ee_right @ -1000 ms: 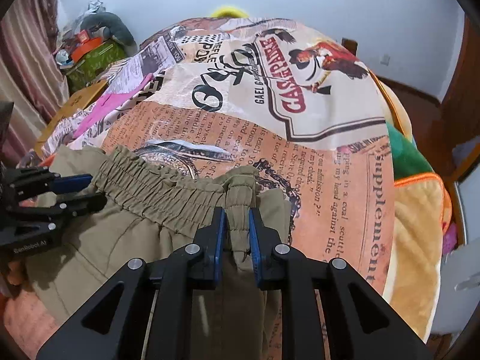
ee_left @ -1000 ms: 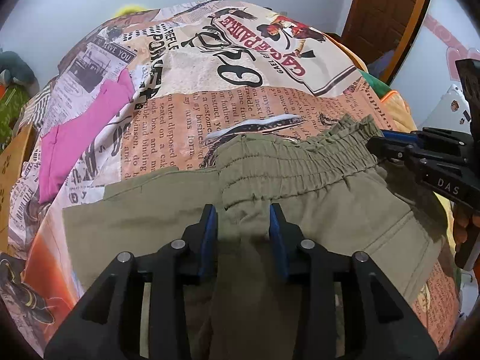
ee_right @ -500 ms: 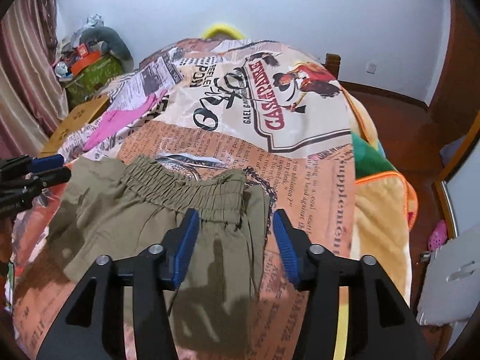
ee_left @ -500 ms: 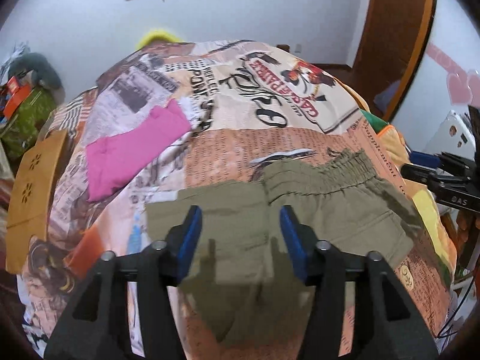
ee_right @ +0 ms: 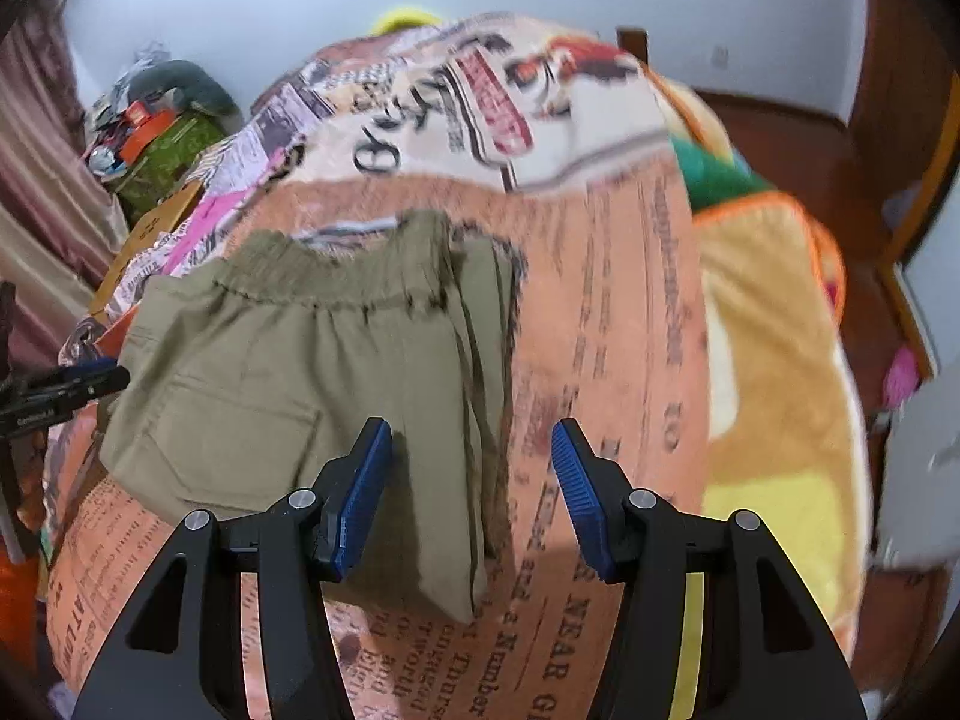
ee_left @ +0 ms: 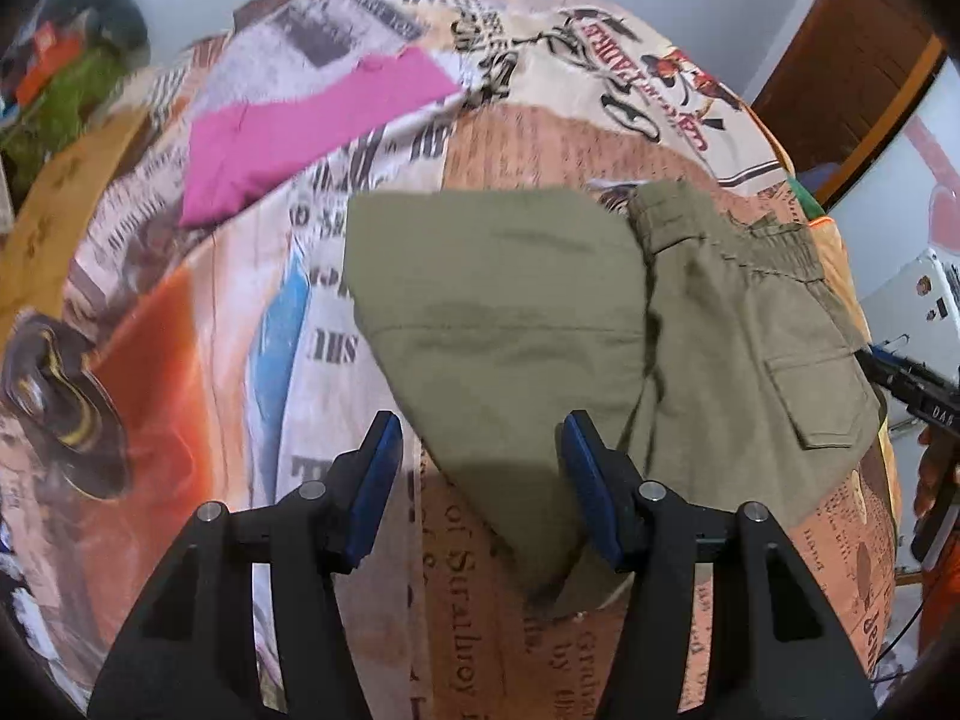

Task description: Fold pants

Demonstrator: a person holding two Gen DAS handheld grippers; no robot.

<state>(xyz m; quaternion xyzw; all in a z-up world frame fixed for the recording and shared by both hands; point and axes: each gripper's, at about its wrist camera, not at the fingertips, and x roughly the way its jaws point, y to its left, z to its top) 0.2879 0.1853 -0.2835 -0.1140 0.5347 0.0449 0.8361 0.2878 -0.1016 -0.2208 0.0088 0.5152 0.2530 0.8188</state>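
The olive green pants (ee_left: 540, 312) lie folded on the newspaper-print bedspread (ee_left: 510, 570), elastic waistband at the far end and a flap pocket on top. They also show in the right wrist view (ee_right: 312, 384). My left gripper (ee_left: 480, 480) is open and empty, above the pants' near left edge. My right gripper (ee_right: 471, 492) is open and empty, above the pants' near right edge. The right gripper's tip (ee_left: 900, 381) shows at the right rim of the left wrist view; the left gripper's tip (ee_right: 66, 387) shows at the left rim of the right wrist view.
A pink garment (ee_left: 312, 132) lies on the bedspread far left of the pants. A yellow and orange blanket (ee_right: 774, 372) lies at the bed's right side. A green box with clutter (ee_right: 162, 144) stands beyond the bed on the left. A wooden door (ee_left: 852, 54) is at the back right.
Both grippers let go of the waistband, opened wide and pulled back and up from the pants. The pants now lie flat on the bed.
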